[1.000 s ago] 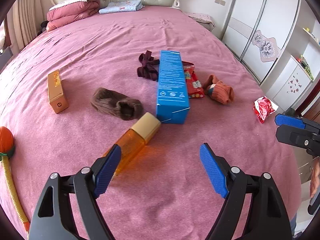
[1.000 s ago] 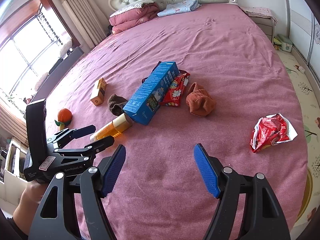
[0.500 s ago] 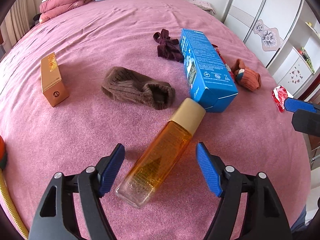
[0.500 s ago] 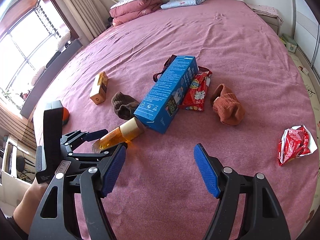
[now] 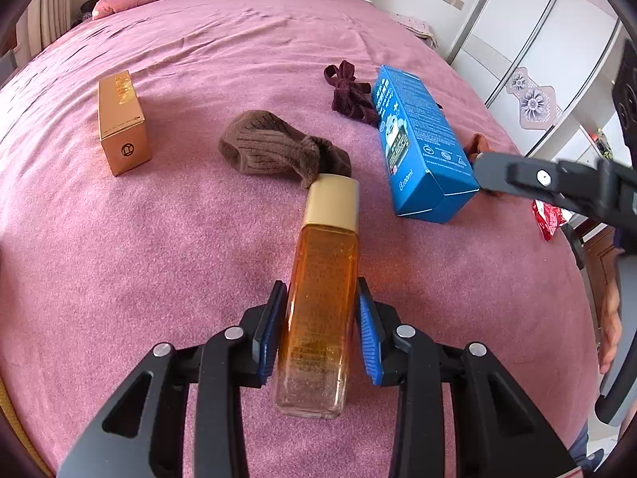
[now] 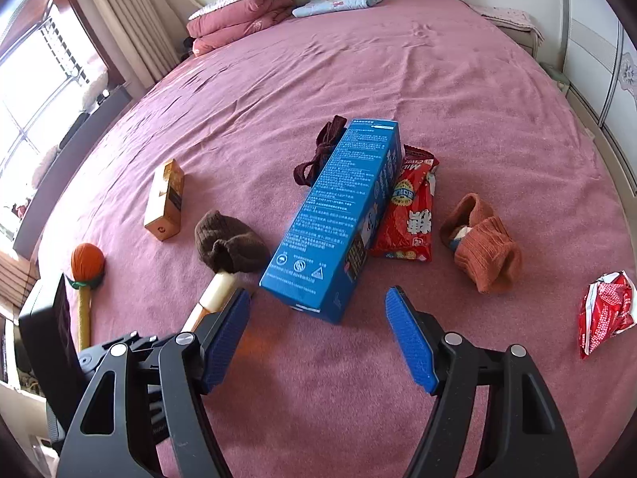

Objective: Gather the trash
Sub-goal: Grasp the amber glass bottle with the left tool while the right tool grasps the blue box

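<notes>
I am working over a wide bed (image 6: 398, 59) covered in a pink-purple spread, with loose things scattered across its near half. The biggest is a long blue carton (image 6: 342, 215) lying on its side; a red snack packet (image 6: 410, 215) is tucked against its far flank, a rust-orange sock (image 6: 483, 249) lies beyond that, and a crumpled red wrapper (image 6: 605, 310) sits well apart near the bed's edge. A brown sock (image 5: 278, 149), a small gold box (image 5: 121, 123) and a dark red strap (image 5: 350, 93) lie farther in.

The step in hand, as I judge it, is the first pickup. An amber bottle with a gold cap (image 5: 322, 298) lies flat on the spread, cap pointing away from me, just beside the brown sock. My left gripper (image 5: 320, 326) straddles its lower body and the jaws are closing; the blue pads look to be at the glass on both sides, though I cannot tell whether they are pressing yet.

My right gripper (image 6: 318, 338) hangs released and empty, jaws wide, just short of the blue carton's near end.

Next I need the left grasp firm before lifting, since smooth glass may slip. No bin is in view.
</notes>
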### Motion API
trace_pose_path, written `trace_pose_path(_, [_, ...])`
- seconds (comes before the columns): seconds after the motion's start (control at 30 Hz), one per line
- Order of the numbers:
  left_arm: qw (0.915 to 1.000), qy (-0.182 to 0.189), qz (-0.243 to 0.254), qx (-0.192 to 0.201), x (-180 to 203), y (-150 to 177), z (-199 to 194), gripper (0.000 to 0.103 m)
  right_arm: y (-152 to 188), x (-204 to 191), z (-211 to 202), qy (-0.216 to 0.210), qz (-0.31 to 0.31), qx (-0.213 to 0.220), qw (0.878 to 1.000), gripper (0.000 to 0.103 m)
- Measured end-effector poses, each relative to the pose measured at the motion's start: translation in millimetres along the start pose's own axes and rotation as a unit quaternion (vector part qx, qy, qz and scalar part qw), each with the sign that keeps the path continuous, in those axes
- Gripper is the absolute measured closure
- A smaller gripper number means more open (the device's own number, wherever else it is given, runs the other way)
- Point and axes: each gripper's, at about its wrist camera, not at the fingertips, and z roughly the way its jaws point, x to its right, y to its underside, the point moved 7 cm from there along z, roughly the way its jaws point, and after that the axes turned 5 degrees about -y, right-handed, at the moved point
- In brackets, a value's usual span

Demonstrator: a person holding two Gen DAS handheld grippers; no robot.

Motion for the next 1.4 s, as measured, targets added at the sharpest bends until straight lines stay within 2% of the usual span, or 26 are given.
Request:
trace_pose_path(0.2, [0.9999,0.01,-0.012,0.0,-2,3,-3,0.069,-23,-6,23,0.029,0.005,0.008,1.0,0.034])
trace_pose_path(0.43, [0.9995,0.018,-0.025,-0.002,-3,0,-1,0.069,-24,4,42,0.06,0.011,-0.011,0.998,0.039])
trace_pose_path(0.67, [0.9991,0.019,-0.038,-0.004,-3,2,-2,0.069,-15,8,47,0.051,0.003,-0.034,0.998,0.048])
trace_pose_path(0.8, [0.9991,0.017,-0.039,-0.004,1,3,-5,0.069,2,16,33,0.018,0.005,-0.043,0.999,0.05])
trace_pose_path(0.9, [0.9986,0.024,-0.046,-0.006,9,5,-7,0.07,21,23,19,-0.029,0.011,-0.057,0.998,0.052])
trace_pose_path(1.0, [0.9982,0.03,-0.051,-0.01,18,10,-8,0.07,42,33,2,-0.084,0.034,-0.075,0.993,0.054])
trace_pose_path(1.13, [0.9977,0.04,-0.053,-0.014,38,19,-11,0.07,67,50,-20,-0.13,0.062,-0.091,0.985,0.056])
trace_pose_path(1.4, [0.9966,0.058,-0.052,-0.025,85,39,-16,0.07,97,80,-63,-0.158,0.067,-0.073,0.982,0.058])
